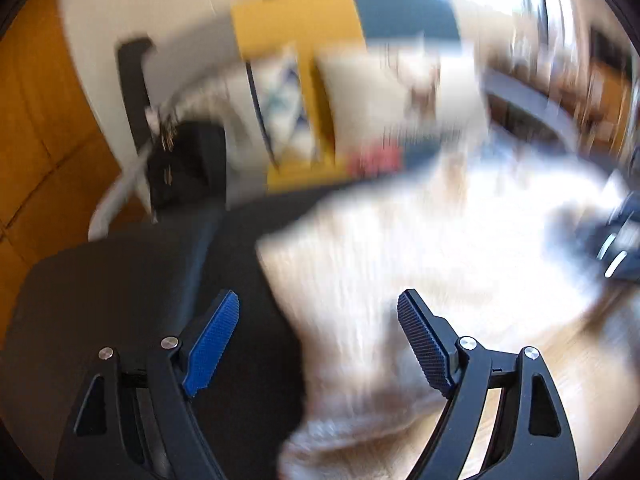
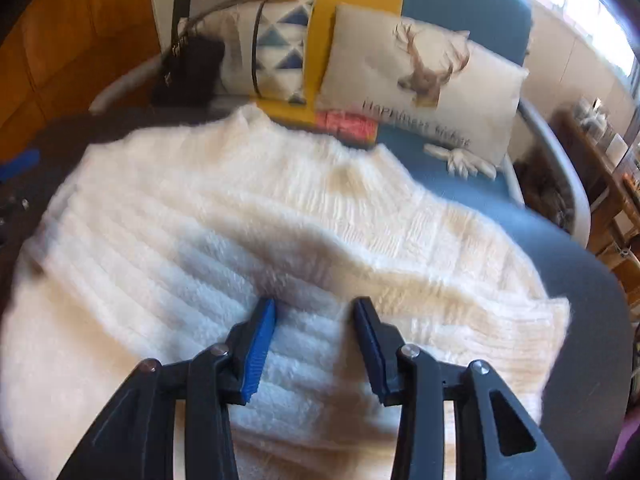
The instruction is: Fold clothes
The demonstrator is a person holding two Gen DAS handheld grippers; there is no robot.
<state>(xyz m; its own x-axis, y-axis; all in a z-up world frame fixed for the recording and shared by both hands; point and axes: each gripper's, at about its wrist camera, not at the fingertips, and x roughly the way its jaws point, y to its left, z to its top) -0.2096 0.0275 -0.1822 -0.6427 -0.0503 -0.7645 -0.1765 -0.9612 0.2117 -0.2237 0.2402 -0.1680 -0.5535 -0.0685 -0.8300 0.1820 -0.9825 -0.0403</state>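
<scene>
Right wrist view is showing the right gripper [image 2: 314,344] hanging over a fluffy white knit sweater [image 2: 248,216], its jaws standing at a middling gap with pile between them; whether the pads are pinching the fabric or only hovering above it, I cannot tell. The sweater is lying spread across a round dark tabletop [image 2: 568,248], with one folded edge running diagonally through its middle and a ribbed hem lying toward the right. Left wrist view is badly blurred; the left gripper [image 1: 318,344] is standing wide with nothing between its pads, sitting near the sweater's [image 1: 400,248] left edge where it is meeting the dark tabletop [image 1: 120,280].

Judging from this, a first fold is already lying in place and the hands are positioning for the next one. That move is likely calling for a pinch on a near edge or corner, then a lift across the body.

Room is looking adequate: bare tabletop is showing on the left and right. Beyond the far edge, a deer-print cushion [image 2: 424,76], a triangle-print cushion [image 2: 280,48] and a pink folded item [image 2: 346,124] are sitting on a bench, close enough to watch.
</scene>
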